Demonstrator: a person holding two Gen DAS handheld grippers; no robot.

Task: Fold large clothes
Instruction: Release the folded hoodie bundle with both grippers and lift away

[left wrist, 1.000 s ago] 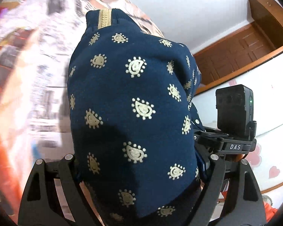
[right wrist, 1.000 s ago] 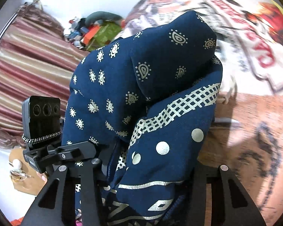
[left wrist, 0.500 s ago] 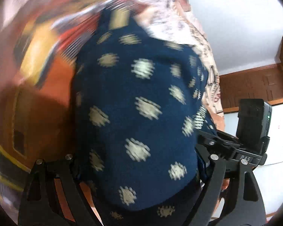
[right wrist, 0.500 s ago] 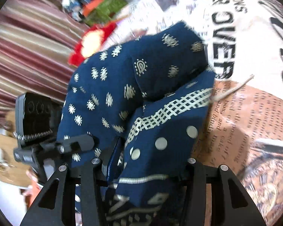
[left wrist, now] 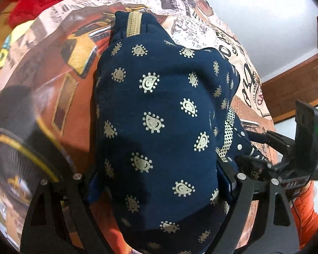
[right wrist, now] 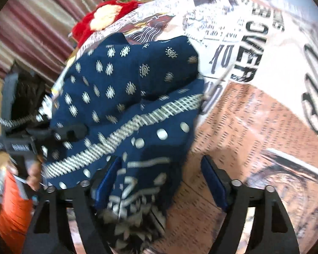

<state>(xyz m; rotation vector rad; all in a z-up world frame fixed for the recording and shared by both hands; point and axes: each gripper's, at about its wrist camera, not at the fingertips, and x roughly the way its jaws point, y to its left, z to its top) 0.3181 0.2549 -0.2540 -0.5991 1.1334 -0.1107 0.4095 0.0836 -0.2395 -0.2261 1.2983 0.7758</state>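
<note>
A navy garment (left wrist: 159, 105) with gold paisley print and a gold zip band is folded into a thick bundle resting on the printed bedspread (left wrist: 53, 84). My left gripper (left wrist: 159, 182) is shut on the bundle, its blue pads pressing both sides. In the right wrist view the same garment (right wrist: 127, 80) shows its checked band and dotted border. My right gripper (right wrist: 161, 175) has its jaws opening: the left pad (right wrist: 108, 175) still touches the cloth, while the right pad (right wrist: 214, 182) stands apart over the bedspread (right wrist: 254, 116). The hem drapes between the fingers.
A red plush item (right wrist: 103, 19) lies at the far side of the bed, by a striped curtain (right wrist: 31, 21). A wooden door (left wrist: 296, 89) and white wall stand behind. An orange sleeve (right wrist: 10, 207) shows beside the other gripper's body (right wrist: 21, 144).
Both grippers swung down and the bundle came to rest on the bedspread. The right gripper's jaws, closed on the cloth before, have spread apart. The left grip is unchanged.
</note>
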